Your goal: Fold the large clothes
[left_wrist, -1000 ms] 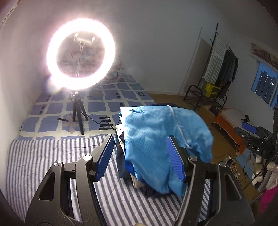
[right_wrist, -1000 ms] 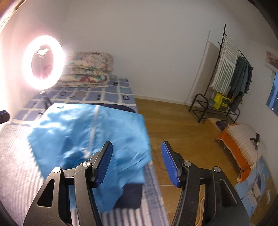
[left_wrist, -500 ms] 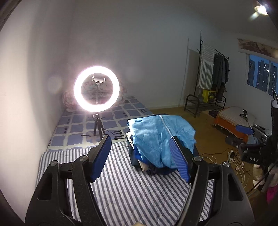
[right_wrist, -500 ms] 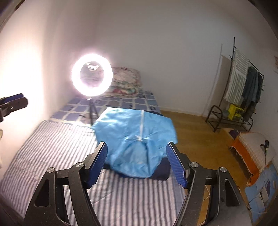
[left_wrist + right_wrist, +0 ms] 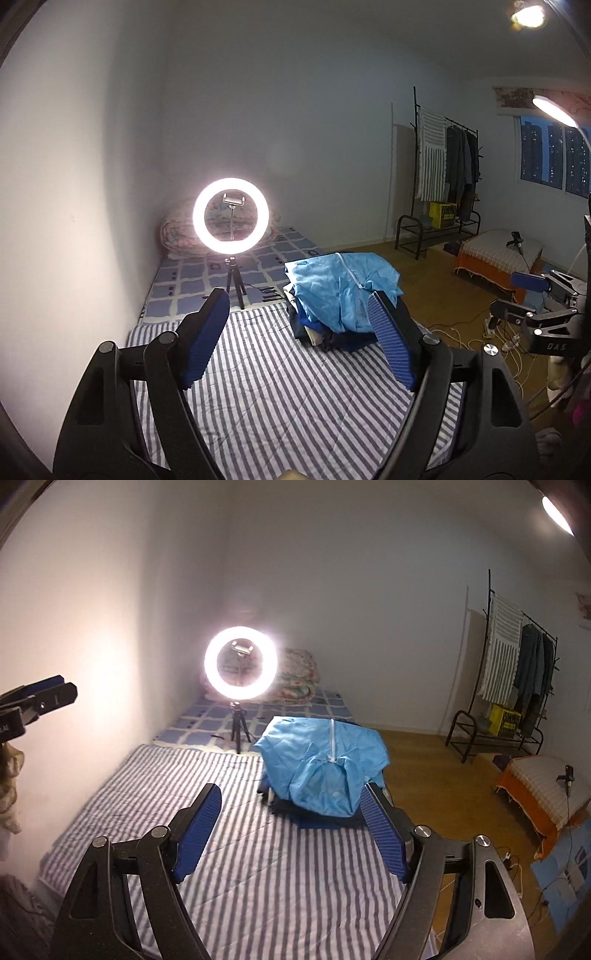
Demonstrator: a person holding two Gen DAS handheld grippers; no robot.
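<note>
Left gripper (image 5: 299, 336) hangs empty, jaws apart, over the striped mattress (image 5: 280, 398). The blue jacket (image 5: 341, 286) tops a pile of clothes (image 5: 325, 334) at its right edge. Right gripper (image 5: 291, 827) gapes empty too. This jacket looks finished; next move likely calls for fetching another garment.

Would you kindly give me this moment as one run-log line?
left gripper: open, empty | right gripper: open, empty | blue jacket: folded, atop clothes pile | striped sheet: under pile | ring light: on
</note>
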